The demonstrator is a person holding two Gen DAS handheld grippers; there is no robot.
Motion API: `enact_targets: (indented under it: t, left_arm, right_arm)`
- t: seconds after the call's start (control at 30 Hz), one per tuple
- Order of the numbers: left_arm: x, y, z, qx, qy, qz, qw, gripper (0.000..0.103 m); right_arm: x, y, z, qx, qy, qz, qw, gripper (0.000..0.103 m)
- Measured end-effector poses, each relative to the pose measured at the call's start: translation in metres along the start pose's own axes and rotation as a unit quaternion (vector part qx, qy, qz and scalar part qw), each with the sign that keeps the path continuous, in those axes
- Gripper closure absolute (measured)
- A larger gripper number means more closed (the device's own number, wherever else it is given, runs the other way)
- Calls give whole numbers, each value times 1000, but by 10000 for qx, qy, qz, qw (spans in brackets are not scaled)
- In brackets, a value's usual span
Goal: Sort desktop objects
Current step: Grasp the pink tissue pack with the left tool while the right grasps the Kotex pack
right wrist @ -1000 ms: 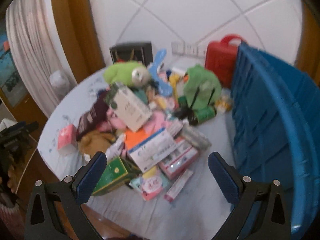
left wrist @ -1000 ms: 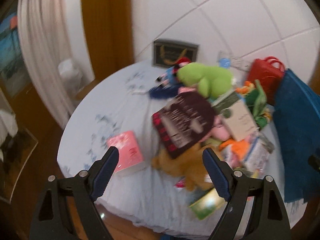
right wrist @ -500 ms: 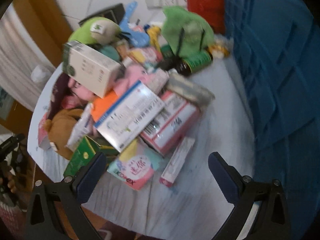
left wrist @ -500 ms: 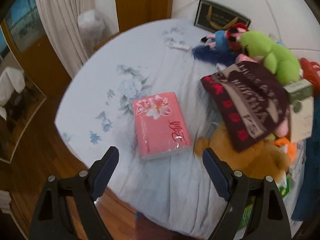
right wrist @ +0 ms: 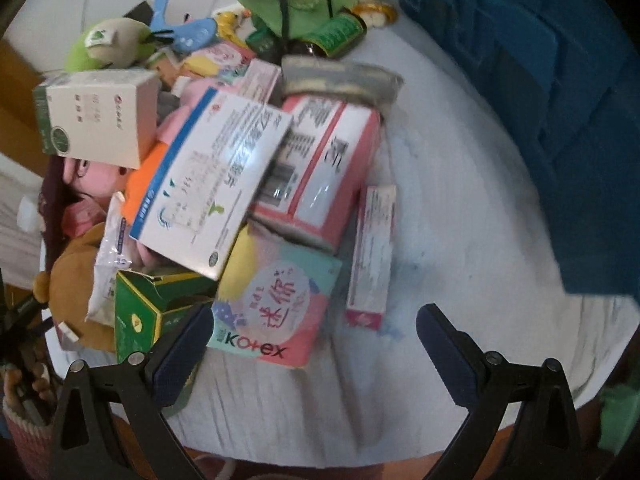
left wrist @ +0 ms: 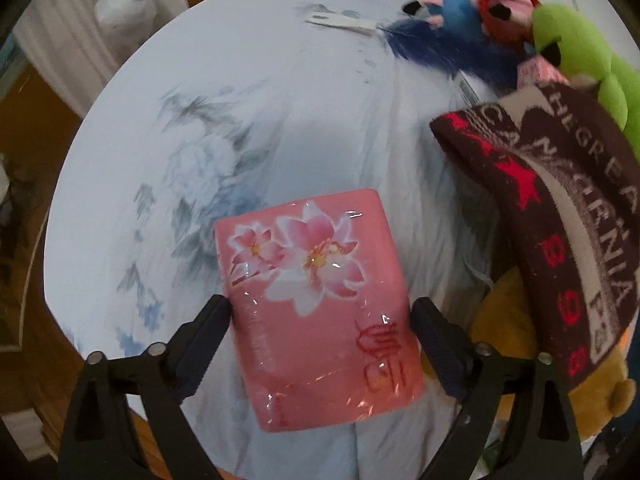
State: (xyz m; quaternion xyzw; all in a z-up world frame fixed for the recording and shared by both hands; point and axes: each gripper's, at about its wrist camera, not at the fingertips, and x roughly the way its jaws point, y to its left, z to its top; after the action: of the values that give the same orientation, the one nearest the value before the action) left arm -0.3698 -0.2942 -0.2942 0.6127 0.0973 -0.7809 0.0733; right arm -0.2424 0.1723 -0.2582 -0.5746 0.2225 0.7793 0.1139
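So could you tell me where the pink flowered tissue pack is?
Left wrist view: the pink flowered tissue pack lies on the tablecloth between the open left gripper fingers, left of the brown plush.

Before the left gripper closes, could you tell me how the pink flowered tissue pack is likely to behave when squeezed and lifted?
The pink tissue pack looks soft, so it will probably dent between the fingers. Its glossy wrap shows glare and may be slippery. It seems light for its bulk and lies flat, so rolling is unlikely.
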Motion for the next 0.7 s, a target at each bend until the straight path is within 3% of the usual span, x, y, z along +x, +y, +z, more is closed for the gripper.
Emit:
enact_targets:
  t: [0.17, 0.27, 0.43, 0.53, 0.6, 0.7]
  left_arm:
    - [9, -10, -6, 551, -55, 234, 9982, 8]
    - [7, -11, -13, 925, -80, 184, 9955, 8]
    - [6, -5, -16, 891, -182, 125, 9958, 8]
    - [6, -11, -19, 1070, -220, 252, 9937, 8]
    - [8, -10, -15, 1065, -166, 222, 9939, 7]
    - [16, -3, -15, 939, 50, 99, 9955, 8]
  right_arm:
    - [24, 7, -2, 84, 247, 32, 9997, 0]
    - [30, 5, 1, 220, 256, 341, 9988, 0]
    - [35, 17, 8, 32, 303, 474, 9984, 1]
    - [44, 19, 8, 41, 434, 419, 9982, 11]
    - [50, 20, 6, 20, 511, 503, 9974, 24]
    - [55, 24, 7, -33, 542, 503, 9973, 25]
